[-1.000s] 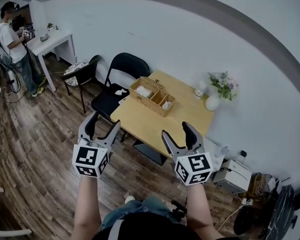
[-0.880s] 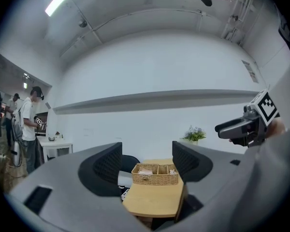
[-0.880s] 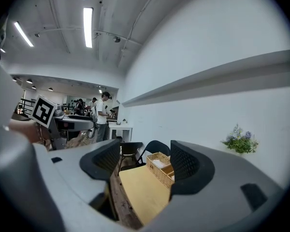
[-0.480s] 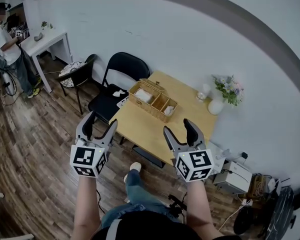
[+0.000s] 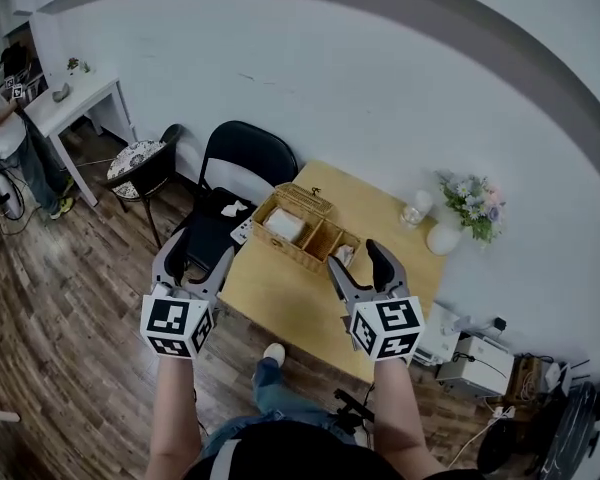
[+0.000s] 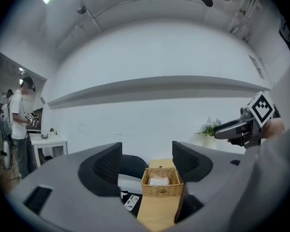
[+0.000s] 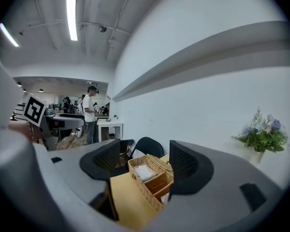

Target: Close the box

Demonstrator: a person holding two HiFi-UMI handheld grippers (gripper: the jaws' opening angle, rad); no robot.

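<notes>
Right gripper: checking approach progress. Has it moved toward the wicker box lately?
Yes: the right gripper has moved forward toward the wicker box; its tips now show beside it, over the table.

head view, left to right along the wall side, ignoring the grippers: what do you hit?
white side table → chair with patterned seat → black folding chair → wicker box → small glass → white vase of flowers
</notes>
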